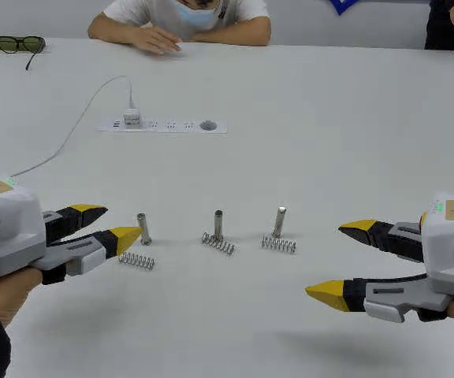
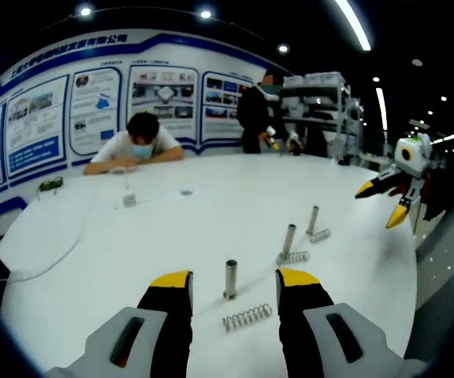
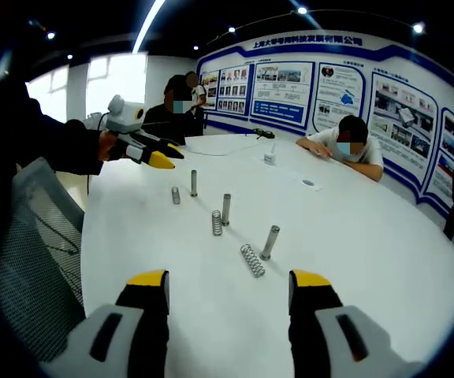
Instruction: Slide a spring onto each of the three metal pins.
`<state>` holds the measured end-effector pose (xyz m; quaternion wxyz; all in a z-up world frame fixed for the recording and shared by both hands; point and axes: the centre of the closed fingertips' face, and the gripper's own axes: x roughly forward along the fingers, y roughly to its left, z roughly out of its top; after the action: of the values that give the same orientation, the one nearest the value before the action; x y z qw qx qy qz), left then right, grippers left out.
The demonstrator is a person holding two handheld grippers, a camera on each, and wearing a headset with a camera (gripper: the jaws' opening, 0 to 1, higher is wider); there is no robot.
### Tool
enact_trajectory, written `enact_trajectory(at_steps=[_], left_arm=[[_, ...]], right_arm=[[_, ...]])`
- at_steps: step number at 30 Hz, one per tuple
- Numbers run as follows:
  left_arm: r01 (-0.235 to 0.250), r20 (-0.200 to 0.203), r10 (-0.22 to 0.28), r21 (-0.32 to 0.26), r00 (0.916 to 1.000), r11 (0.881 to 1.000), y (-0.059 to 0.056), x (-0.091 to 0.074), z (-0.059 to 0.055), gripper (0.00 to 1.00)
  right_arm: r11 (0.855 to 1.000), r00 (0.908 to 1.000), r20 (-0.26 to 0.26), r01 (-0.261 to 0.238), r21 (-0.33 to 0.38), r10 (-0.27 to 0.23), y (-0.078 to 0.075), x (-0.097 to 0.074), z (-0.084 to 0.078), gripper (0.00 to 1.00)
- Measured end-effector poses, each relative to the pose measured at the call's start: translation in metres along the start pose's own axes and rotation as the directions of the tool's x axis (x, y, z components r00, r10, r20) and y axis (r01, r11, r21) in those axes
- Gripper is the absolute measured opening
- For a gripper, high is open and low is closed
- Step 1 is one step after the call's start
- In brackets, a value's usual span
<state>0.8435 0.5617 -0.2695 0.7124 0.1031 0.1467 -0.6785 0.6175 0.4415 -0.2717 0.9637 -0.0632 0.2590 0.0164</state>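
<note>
While fingers gape, left gripper beside a spring, right gripper well apart.

We see the pins as smooth, silvery metal with a dull sheen, and the springs as bare coiled metal wire. The table looks smooth, matt white. The left gripper and the right gripper wear smooth grey-white plastic shells.

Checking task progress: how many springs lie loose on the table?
3, none on a pin: left spring by left pin, middle spring by middle pin, right spring by right pin.
</note>
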Motion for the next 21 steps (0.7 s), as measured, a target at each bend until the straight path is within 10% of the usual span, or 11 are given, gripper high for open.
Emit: enact_trajectory(at_steps=[21], left_arm=[[0.141,-0.014,-0.141,0.028,0.9900,0.990,-0.055,-0.001,-0.007,0.47]], right_arm=[[0.999,0.9966,-0.075,-0.033,-0.012,0.032,-0.030,0.038,-0.019,0.36]])
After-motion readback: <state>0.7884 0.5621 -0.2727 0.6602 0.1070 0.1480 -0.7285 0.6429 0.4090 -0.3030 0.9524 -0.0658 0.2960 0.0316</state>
